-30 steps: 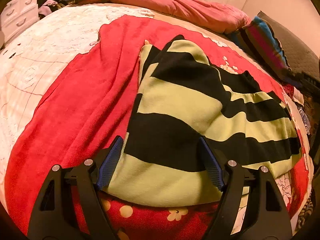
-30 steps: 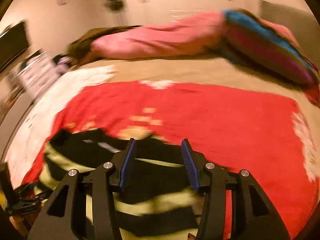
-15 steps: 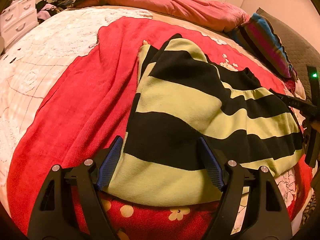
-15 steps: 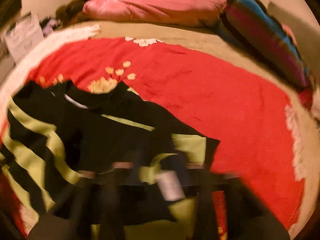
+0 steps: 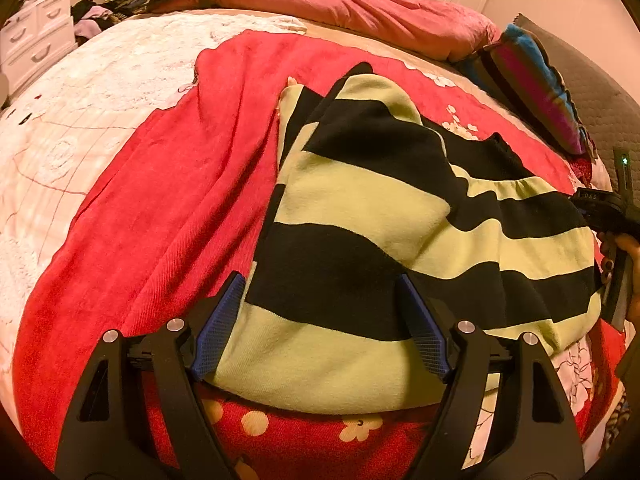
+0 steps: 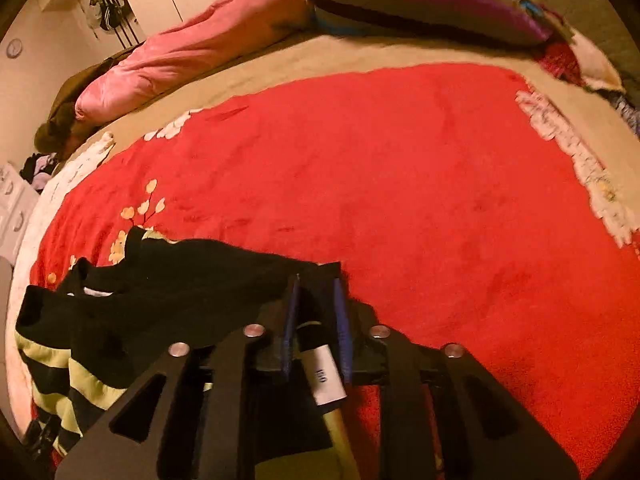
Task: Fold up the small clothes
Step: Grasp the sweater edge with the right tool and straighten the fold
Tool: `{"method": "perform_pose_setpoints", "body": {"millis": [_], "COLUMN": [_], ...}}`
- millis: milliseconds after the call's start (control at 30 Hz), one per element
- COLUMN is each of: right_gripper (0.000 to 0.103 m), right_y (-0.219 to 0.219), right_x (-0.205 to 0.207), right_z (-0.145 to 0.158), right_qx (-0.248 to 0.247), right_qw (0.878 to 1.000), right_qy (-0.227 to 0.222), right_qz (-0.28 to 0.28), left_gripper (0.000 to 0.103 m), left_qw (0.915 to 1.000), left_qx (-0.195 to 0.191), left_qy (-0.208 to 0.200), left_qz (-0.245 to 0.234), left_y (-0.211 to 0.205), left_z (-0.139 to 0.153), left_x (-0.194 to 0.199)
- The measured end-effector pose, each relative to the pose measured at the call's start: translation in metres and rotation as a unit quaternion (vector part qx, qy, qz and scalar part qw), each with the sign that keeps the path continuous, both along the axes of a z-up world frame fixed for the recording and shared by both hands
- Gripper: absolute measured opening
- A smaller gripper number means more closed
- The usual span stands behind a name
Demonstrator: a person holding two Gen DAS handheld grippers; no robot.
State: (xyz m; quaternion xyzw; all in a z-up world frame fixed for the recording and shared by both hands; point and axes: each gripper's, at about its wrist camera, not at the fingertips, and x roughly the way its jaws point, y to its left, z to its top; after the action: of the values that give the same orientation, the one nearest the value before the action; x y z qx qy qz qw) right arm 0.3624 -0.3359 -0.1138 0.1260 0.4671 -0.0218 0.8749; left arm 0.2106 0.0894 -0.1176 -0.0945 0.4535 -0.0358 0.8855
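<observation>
- On the bed, left wrist view: a striped sweater [image 5: 360, 216], black and pale green, lies on a red blanket [image 5: 160, 208]. One side panel is already turned over the body; the garment is not yet a compact bundle. Judged partly folded, with further folds left to do.
- Left wrist view: the left gripper [image 5: 320, 332] has its jaws spread wide, one on each side of the sweater's near hem. Nothing is pinched between them. Whether the pads touch the cloth cannot be told.
- Left wrist view: at the right edge, the right hand [image 5: 624, 256] holds the other tool at the sweater's far side.
- Right wrist view: the right gripper [image 6: 316, 320] has its jaws drawn close together, clamped on the black edge of the sweater [image 6: 168, 292]; a white label [image 6: 326, 376] runs back between them.
- Right wrist view: the sweater sits at the lower left; open red blanket [image 6: 400, 180] stretches ahead. Judged ready for a fold across.
</observation>
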Motion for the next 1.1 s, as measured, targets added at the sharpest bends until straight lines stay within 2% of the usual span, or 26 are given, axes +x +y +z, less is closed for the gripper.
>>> {"method": "perform_pose_setpoints", "body": {"millis": [67, 100, 133, 200, 267, 367, 433, 533, 600, 667, 733, 767, 800, 833, 900, 933, 1000, 1033, 1100], "right_gripper": [0.026, 0.031, 0.04, 0.048, 0.049, 0.051, 0.051, 0.057, 0.058, 0.055, 0.027, 0.027, 0.025, 0.019, 0.012, 0.01, 0.009, 0.009, 0.009], "right_y": [0.004, 0.008, 0.013, 0.03, 0.041, 0.055, 0.062, 0.073, 0.075, 0.075, 0.074, 0.075, 0.076, 0.077, 0.072, 0.068, 0.053, 0.046, 0.027], "right_x": [-0.007, -0.013, -0.018, -0.029, -0.035, -0.032, -0.029, -0.024, -0.022, -0.018, -0.017, -0.017, -0.018, -0.02, -0.022, -0.023, -0.025, -0.024, -0.023], "right_z": [0.014, 0.023, 0.032, 0.046, 0.051, 0.044, 0.033, 0.015, 0.007, -0.001, -0.006, -0.008, -0.009, -0.008, -0.003, 0.0, 0.01, 0.013, 0.016], "right_qx": [-0.026, -0.036, -0.05, -0.084, -0.099, -0.123, -0.127, -0.158, -0.154, -0.143, -0.105, -0.106, -0.111, -0.11, -0.094, -0.085, -0.054, -0.038, 0.005], "right_qw": [0.999, 0.998, 0.997, 0.99, 0.984, 0.979, 0.976, 0.969, 0.971, 0.973, 0.976, 0.977, 0.976, 0.976, 0.979, 0.981, 0.987, 0.988, 0.993], "right_qy": [-0.021, -0.041, -0.061, -0.096, -0.107, -0.08, -0.058, -0.03, -0.016, -0.006, 0.002, 0.004, 0.002, -0.006, -0.015, -0.022, -0.046, -0.054, -0.068], "right_qz": [-0.002, 0.008, 0.02, 0.066, 0.105, 0.142, 0.168, 0.188, 0.184, 0.18, 0.19, 0.187, 0.189, 0.19, 0.181, 0.173, 0.146, 0.136, 0.101], "left_gripper": [0.07, 0.07, 0.07, 0.07, 0.07, 0.069, 0.061, 0.051, 0.05, 0.052, 0.056, 0.057, 0.057, 0.055, 0.015, 0.01, 0.007, 0.007, 0.008], "left_qw": [1.0, 0.9999, 0.9997, 0.9976, 0.9949, 0.9936, 0.993, 0.9955, 0.9951, 0.9956, 0.9962, 0.9966, 0.9975, 0.9983, 0.9988, 0.9989, 0.9984, 0.995, 0.9854], "left_qx": [0.0, -0.004, -0.01, -0.03, -0.032, 0.001, 0.023, 0.048, 0.059, 0.058, 0.061, 0.062, 0.053, 0.039, -0.009, -0.015, -0.038, -0.088, -0.163], "left_qy": [-0.002, -0.01, -0.02, -0.062, -0.095, -0.113, -0.115, -0.075, -0.061, -0.042, -0.026, -0.017, -0.009, -0.004, 0.006, 0.005, -0.019, -0.036, -0.048], "left_qz": [0.002, 0.003, 0.004, 0.006, 0.006, 0.0, -0.01, -0.033, -0.051, -0.061, -0.057, -0.051, -0.046, -0.044, -0.047, -0.045, -0.039, -0.032, -0.016], "left_y": [0.001, 0.002, 0.004, 0.01, 0.015, 0.014, 0.01, -0.002, -0.013, -0.02, -0.024, -0.025, -0.024, -0.021, -0.015, -0.013, -0.005, 0.007, 0.024], "left_z": [0.003, 0.007, 0.013, 0.034, 0.052, 0.07, 0.079, 0.076, 0.07, 0.061, 0.05, 0.045, 0.041, 0.037, 0.031, 0.032, 0.04, 0.045, 0.046], "left_x": [0.0, -0.002, -0.003, -0.009, -0.008, 0.011, 0.03, 0.067, 0.085, 0.098, 0.11, 0.115, 0.119, 0.12, 0.124, 0.123, 0.115, 0.11, 0.106]}}
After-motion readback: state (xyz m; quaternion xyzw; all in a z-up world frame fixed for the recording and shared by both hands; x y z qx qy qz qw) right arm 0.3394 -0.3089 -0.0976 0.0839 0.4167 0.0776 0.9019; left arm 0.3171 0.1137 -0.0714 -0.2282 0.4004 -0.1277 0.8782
